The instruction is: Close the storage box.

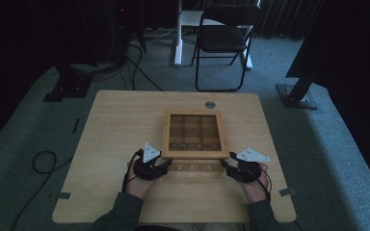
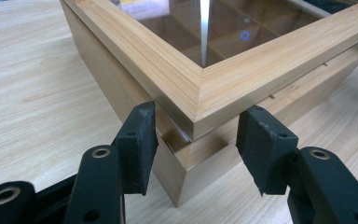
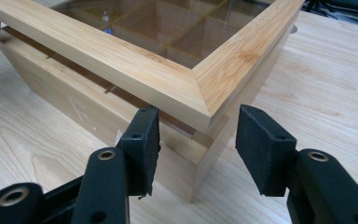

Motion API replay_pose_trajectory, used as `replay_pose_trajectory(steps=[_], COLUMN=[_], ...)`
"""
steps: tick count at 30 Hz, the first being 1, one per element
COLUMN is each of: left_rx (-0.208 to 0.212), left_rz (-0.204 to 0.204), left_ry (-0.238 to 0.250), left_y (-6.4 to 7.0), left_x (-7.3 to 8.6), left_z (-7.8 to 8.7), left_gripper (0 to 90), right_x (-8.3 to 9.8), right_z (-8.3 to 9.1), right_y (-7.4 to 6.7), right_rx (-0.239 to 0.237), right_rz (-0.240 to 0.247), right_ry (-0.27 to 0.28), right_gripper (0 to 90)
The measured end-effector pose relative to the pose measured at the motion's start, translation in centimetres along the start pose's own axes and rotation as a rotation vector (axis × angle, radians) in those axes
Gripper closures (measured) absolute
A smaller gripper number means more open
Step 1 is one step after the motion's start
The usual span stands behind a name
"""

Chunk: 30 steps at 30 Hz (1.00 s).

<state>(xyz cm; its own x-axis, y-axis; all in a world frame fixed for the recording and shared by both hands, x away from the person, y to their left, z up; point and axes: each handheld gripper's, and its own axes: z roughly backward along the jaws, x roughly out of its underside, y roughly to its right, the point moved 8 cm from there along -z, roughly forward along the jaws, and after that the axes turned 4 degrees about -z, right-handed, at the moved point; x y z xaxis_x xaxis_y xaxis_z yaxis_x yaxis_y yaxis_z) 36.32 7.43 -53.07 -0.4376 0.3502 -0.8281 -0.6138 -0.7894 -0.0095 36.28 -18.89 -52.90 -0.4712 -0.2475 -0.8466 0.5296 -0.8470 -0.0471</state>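
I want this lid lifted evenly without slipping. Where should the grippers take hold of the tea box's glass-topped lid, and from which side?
Grip the lid at its two near front corners, coming from the person's side. The left gripper and right gripper are open and already aimed there. The wooden frame overhangs the box base, with a gap showing beneath it, so probably each jaw pair can pinch the frame's mitred corner; avoid the glass.

A: Where does the high view sit?

B: Above the person's edge of the bench, facing forward and down, far enough back to take in the wooden box, a chair beyond it and the floor.

A: And the two riding cameras?

B: Each looks along its own tongs, very close to the box. The left tongs face its near left corner, the right tongs its near right corner.

A: What do they share?

B: The box's glass lid and near front edge.
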Motion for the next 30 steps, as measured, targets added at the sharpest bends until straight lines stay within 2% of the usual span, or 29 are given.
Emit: replay_pose_trajectory(steps=[10, 14, 22, 27, 30], left_rx=[0.001, 0.0, -0.025, -0.042, -0.057], left_rz=[-0.006, 0.021, 0.042, 0.032, 0.019], left_ry=[-0.029, -0.004, 0.038, 0.051, 0.058], left_y=[0.1, -0.3, -1.7, -2.9, -3.7], left_x=[1.4, 1.4, 0.6, -0.2, -0.8], left_z=[-0.1, 0.5, 2.0, 2.8, 3.2], left_gripper=[47.9, 47.3, 47.2, 47.1, 47.1], right_x=[1.2, 1.1, 1.8, 2.0, 2.3], right_z=[-0.2, 0.6, 1.6, 1.5, 1.1], right_y=[0.1, 0.5, 2.9, 4.6, 5.4], right_rx=[0.001, 0.002, 0.064, 0.108, 0.128], right_rz=[-0.007, -0.026, -0.091, -0.143, -0.149], right_ry=[-0.046, -0.028, -0.014, -0.028, -0.045], right_gripper=[47.5, 47.6, 46.4, 45.3, 45.1])
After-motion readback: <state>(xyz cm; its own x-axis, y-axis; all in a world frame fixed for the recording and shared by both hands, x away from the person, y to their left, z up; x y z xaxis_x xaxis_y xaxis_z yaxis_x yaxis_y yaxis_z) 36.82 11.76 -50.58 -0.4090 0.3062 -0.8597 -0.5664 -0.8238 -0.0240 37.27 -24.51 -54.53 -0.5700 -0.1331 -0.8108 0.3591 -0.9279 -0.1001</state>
